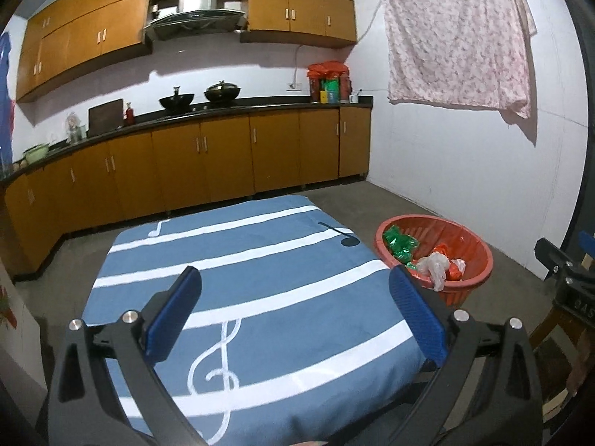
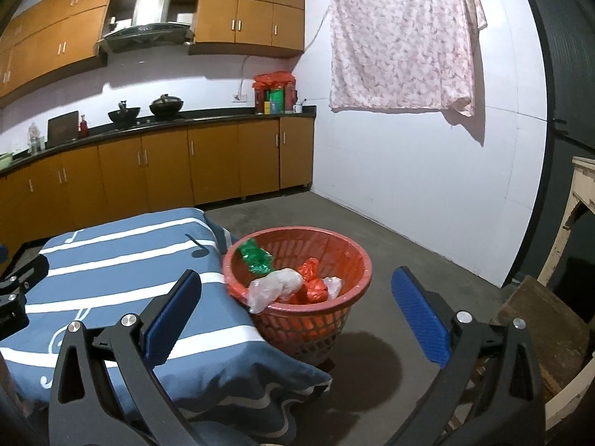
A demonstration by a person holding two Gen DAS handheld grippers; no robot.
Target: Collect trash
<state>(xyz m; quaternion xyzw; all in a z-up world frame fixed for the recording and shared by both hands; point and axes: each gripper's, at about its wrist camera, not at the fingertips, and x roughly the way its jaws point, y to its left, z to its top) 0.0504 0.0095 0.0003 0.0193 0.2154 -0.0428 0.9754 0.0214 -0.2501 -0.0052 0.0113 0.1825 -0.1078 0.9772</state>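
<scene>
From the left wrist we look along the left gripper (image 1: 293, 312), its blue-padded fingers (image 1: 173, 316) spread wide with nothing between them. Under it lies a table covered in a blue cloth (image 1: 260, 260) with white stripes, a treble clef and music notes – its top bare of any litter that we can see. Just past the cloth's right corner sits the red plastic basket (image 1: 474, 249) on the grey floor, holding the trash: a crumpled green wrapper (image 1: 399, 241), a clear plastic bag (image 1: 435, 265) drooping over the near rim, and an orange bag (image 1: 452, 269) beside it. At the right edge a part of the right gripper (image 1: 565, 275) shows. Behind run orange-brown kitchen cabinets (image 1: 223, 156) with two woks (image 1: 200, 96) on the counter, and a pink floral sheet (image 1: 457, 37) hangs on the white wall.

From the right wrist we see the right gripper (image 2: 295, 312) gaping just as wide and empty (the basket shows between its fingers, further off and untouched). Here the red plastic basket (image 2: 357, 256) stands right against the corner of the blue cloth (image 2: 130, 260) – the green wrapper (image 2: 256, 256) lies at its far left side, the clear plastic bag (image 2: 273, 286) hangs over the front rim, the orange bag (image 2: 312, 282) sits in the middle. A wooden stool (image 2: 539, 327) stands at the right
</scene>
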